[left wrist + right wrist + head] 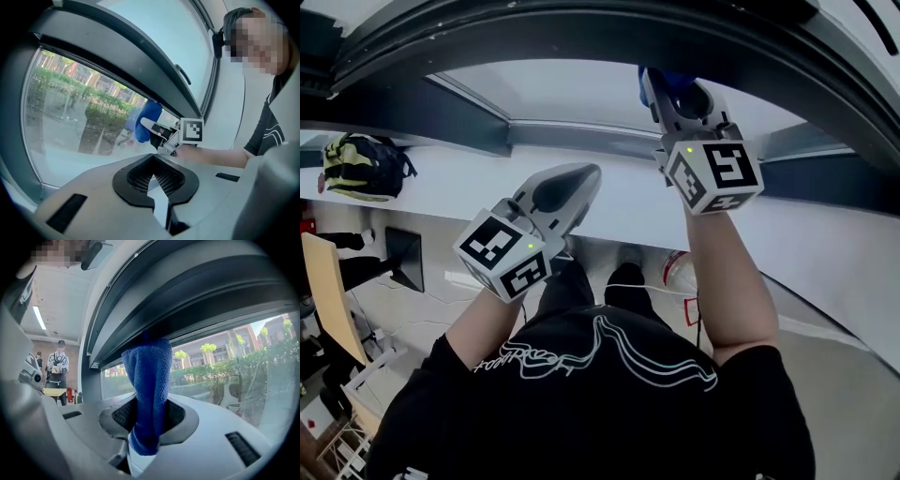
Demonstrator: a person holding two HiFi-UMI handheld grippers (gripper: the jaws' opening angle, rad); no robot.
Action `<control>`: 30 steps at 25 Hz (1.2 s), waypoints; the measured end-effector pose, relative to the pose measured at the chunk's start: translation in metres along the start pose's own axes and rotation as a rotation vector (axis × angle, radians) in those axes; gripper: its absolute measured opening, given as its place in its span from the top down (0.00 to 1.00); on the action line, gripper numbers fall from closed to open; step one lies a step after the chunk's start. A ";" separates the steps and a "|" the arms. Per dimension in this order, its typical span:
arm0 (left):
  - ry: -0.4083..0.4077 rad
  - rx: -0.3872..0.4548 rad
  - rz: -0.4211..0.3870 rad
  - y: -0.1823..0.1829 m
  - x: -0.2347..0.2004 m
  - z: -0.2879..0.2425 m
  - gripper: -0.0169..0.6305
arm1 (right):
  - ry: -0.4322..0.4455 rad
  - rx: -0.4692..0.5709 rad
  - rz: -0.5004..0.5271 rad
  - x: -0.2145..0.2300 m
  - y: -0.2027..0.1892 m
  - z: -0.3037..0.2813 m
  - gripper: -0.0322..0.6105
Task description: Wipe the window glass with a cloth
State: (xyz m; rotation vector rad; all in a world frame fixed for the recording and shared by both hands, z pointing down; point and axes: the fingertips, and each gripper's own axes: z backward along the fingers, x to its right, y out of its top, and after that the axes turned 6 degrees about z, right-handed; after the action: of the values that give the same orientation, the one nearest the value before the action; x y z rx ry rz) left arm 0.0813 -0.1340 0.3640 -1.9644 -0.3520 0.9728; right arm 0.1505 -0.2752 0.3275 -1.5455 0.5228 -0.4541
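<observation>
In the head view my right gripper [664,86] is raised to the window glass [572,94] and shut on a blue cloth [667,79]. The right gripper view shows the folded blue cloth [150,390] standing up out of the jaws of my right gripper [150,423], its top against the glass [225,366] just under the dark upper frame. My left gripper [584,180] hangs lower, off the glass, shut and holding nothing. From the left gripper [157,180] view, the right gripper [154,130] presses the cloth [147,119] on the pane [79,117].
A dark curved window frame [581,28] runs above the pane. A backpack [361,167] lies on the white ledge [441,183] at the left. A wooden chair [328,300] and a black monitor [405,258] stand lower left. A person [58,369] stands far back in the room.
</observation>
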 end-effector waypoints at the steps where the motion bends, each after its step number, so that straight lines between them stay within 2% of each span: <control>1: -0.004 -0.002 -0.003 -0.002 0.007 -0.007 0.97 | -0.007 0.002 -0.004 0.009 0.000 0.007 0.81; 7: -0.017 -0.016 -0.013 -0.011 0.039 -0.042 0.97 | -0.054 -0.001 -0.028 0.055 -0.011 0.046 0.81; 13: -0.043 -0.036 -0.005 -0.021 0.070 -0.070 0.97 | -0.123 -0.010 0.002 0.104 -0.013 0.093 0.80; 23: -0.086 -0.070 -0.029 -0.028 0.108 -0.097 0.97 | -0.311 -0.047 0.027 0.195 -0.022 0.174 0.81; 30: -0.101 -0.090 -0.027 -0.035 0.119 -0.107 0.97 | -0.511 -0.060 0.007 0.265 -0.033 0.229 0.81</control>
State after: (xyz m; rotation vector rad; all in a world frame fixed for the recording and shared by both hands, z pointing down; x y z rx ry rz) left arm 0.2435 -0.1094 0.3658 -1.9902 -0.4849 1.0577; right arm 0.5005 -0.2425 0.3422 -1.6406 0.1448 -0.0283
